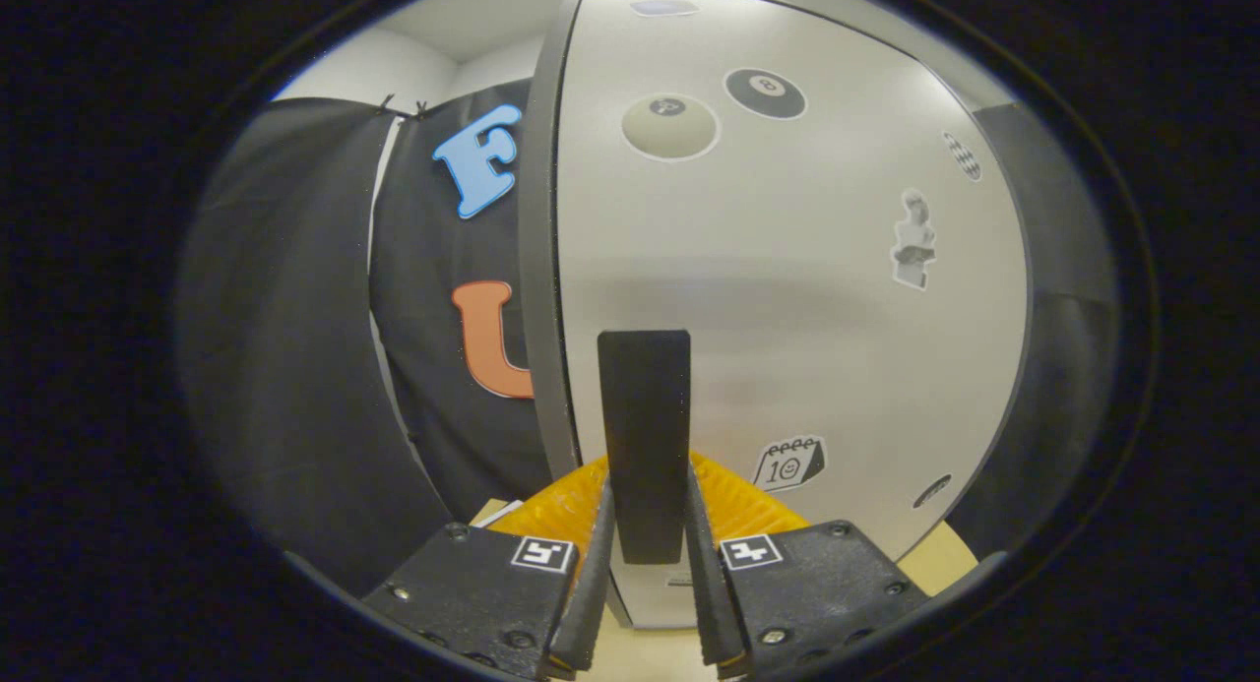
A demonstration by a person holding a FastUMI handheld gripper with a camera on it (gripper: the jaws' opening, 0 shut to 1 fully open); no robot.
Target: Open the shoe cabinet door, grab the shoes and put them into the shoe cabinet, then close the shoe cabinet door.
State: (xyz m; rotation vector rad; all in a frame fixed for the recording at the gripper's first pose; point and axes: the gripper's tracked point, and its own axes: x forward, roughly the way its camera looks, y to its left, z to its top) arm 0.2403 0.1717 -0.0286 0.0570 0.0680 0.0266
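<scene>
Claw (647, 574) low in the frame, pointing straight ahead, its 2 fingers (591, 584) clamped on the dark upright handle (645, 436) of the shoe cabinet door (787, 298), which fills centre and right, stickers scattered across it.

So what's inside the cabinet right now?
Cannot tell: the door covers the inside. The gripper fingers clamp the black handle on the door's front. Only stickers show on it.
</scene>
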